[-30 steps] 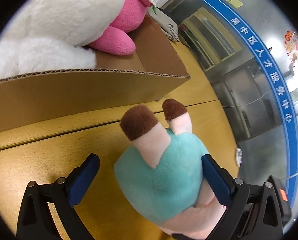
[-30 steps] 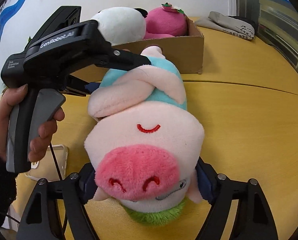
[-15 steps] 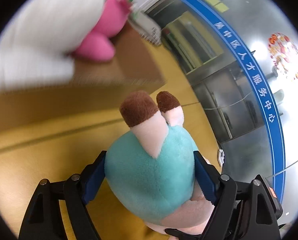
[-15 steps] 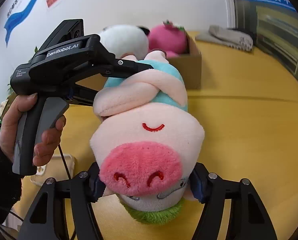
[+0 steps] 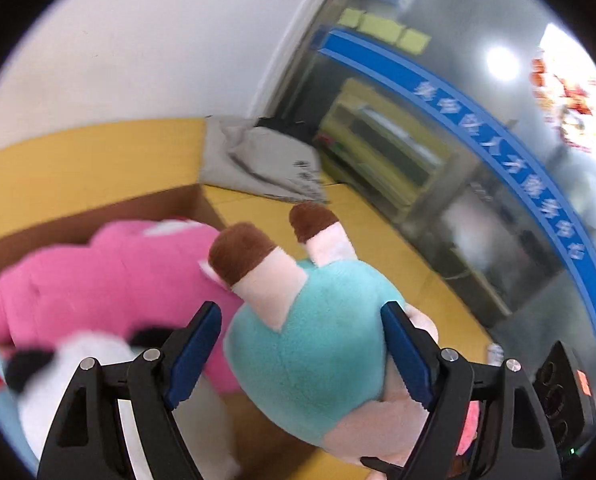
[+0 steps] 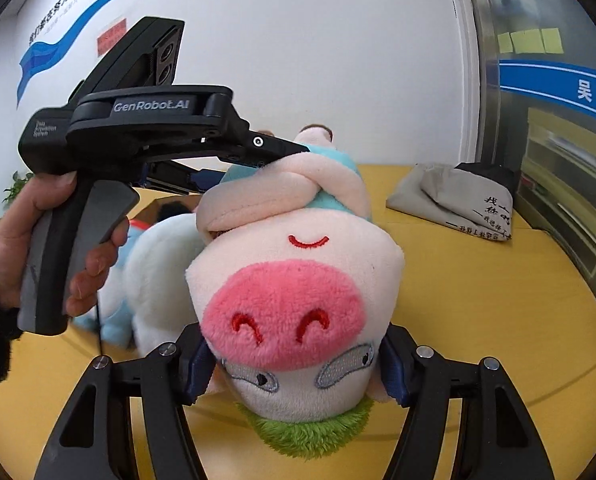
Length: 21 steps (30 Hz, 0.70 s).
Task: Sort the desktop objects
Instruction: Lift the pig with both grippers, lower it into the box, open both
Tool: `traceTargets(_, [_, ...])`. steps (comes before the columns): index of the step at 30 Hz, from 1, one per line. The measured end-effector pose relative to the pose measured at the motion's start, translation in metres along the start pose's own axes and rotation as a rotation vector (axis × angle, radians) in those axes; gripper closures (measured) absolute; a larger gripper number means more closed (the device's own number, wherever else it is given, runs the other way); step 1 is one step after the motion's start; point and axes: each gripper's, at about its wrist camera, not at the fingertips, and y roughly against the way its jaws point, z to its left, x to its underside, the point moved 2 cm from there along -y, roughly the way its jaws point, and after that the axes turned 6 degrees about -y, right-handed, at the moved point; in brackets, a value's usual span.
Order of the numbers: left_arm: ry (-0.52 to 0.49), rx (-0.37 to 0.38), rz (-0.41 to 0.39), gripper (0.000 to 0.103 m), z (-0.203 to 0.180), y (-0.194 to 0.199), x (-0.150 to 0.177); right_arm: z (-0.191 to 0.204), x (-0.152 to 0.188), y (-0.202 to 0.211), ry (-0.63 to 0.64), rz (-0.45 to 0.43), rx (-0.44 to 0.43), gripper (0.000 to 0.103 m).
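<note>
The plush pig [image 6: 298, 292], head partly hidden between our right gripper [image 6: 293, 364] pads, stretches feet-first beyond our left gripper [image 5: 302, 356]; both jaws clamp it.

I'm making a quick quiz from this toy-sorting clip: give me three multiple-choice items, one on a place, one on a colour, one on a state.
1. Where is the grey cloth bag?
A. on the yellow table beyond the toys
B. inside the cardboard box
C. in the right claw

2. What colour is the pig plush's body clothing?
A. red
B. teal
C. black

3. How is the pig plush held?
A. lying free on the table
B. by the left claw alone
C. by both claws, one at the body and one at the head

Answers:
1 A: it lies on the tabletop, far side.
2 B: the left wrist view shows a teal body.
3 C: the left claw clamps the teal body, the right claw the head.
</note>
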Motion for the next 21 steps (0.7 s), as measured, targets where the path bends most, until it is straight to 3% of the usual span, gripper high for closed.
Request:
traceTargets(4, [0.027,-0.051,0.108,0.021,0.024,-0.050,0.002,-0.011,0.007,-0.044,-0.010,0.063,0.032,0.031])
traceTargets(7, [0.060,-0.016,0.133,0.015,0.035,-0.067,0.012,-0.018,0.018,-0.065,-0.025,0.109,0.040,0.029])
traceTargets(12, [-0.011,-0.047,0.190,0.010,0.031,-0.076,0.020,-0.016,0.022,-0.056,-0.038,0.192,0.034,0.028])
traceTargets(16, [-0.026,-0.053,0.188,0.007,0.033,-0.077,0.028,-0.011,0.023,-0.052,-0.006,0.233,0.021,0.024])
traceTargets(18, [-0.029,-0.058,0.188,0.007,0.033,-0.078,0.028,-0.015,0.020,-0.048,-0.013,0.234,0.006,0.020])
traceTargets(21, [-0.037,-0.073,0.192,0.007,0.033,-0.080,0.030,-0.018,0.006,-0.020,0.007,0.156,-0.017,0.020])
